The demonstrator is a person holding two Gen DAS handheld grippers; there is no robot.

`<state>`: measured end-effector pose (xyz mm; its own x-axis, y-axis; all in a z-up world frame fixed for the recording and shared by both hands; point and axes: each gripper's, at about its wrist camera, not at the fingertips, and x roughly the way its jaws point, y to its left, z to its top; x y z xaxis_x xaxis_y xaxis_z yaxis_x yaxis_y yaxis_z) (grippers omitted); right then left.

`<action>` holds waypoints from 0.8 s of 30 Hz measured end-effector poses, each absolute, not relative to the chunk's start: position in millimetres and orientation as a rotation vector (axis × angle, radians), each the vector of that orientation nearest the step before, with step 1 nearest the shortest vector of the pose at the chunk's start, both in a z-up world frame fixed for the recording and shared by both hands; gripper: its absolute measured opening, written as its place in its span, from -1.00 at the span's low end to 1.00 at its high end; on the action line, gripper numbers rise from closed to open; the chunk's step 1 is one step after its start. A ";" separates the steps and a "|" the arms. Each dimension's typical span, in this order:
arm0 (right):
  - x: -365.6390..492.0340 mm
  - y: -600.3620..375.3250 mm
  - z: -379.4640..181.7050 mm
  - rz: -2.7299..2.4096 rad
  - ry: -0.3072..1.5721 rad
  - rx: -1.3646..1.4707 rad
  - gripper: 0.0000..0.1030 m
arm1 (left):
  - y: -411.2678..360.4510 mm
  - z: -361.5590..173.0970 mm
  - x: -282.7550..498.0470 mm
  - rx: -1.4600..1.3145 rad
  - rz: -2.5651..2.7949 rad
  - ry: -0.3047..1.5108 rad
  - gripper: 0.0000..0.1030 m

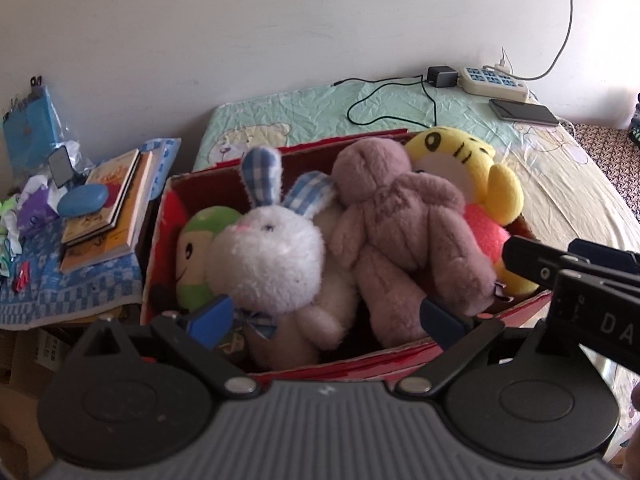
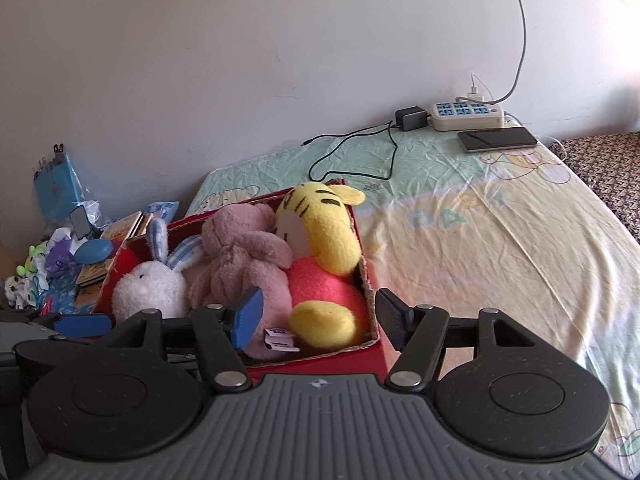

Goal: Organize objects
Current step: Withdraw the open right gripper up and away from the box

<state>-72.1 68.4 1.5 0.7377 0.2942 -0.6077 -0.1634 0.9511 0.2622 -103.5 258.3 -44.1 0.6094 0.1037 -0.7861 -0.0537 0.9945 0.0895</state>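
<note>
Plush toys fill the red cardboard box (image 1: 160,240) on the bed (image 2: 500,240), four by my count: a white rabbit (image 1: 268,256) with blue checked ears, a mauve bear (image 1: 404,216) lying across the middle, a yellow tiger (image 2: 320,228) in a pink top at the right end, and a green-capped doll (image 1: 200,248) wedged at the left end, mostly hidden behind the rabbit. They lie on their backs and overlap, most likely so that all fit inside one box. Both tools hover at the near rim: the left gripper (image 1: 328,320) has its jaws spread on either side of the rabbit's body and the bear's leg, pressing on neither, and the right gripper (image 2: 320,320) has its jaws spread wide about the tiger's yellow foot, with nothing pinched, which suggests the toy now rests in the box on its own. Beyond the box, on the sheet, lie one power strip (image 2: 466,114), one black adapter (image 2: 410,118) and one phone (image 2: 496,139). To the left stands a low table (image 1: 80,292) with a small stack of books (image 1: 116,208) and assorted clutter.
</note>
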 end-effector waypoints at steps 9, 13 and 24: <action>-77.6 70.4 10.3 0.199 0.672 0.128 0.44 | 254.5 -46.6 -98.6 0.058 0.150 0.953 0.94; -79.9 74.7 12.2 0.177 0.666 0.100 0.59 | 259.0 -46.7 -100.0 0.039 0.180 0.971 0.94; -82.4 85.4 14.7 0.205 0.678 0.101 0.66 | 269.9 -42.8 -110.0 0.016 0.222 0.970 0.84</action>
<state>-82.4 85.4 14.7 0.7597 0.2210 -0.6116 -0.1556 0.9749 0.1591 -110.0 269.9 -42.8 0.5441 0.1942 -0.8162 -0.1803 0.9772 0.1123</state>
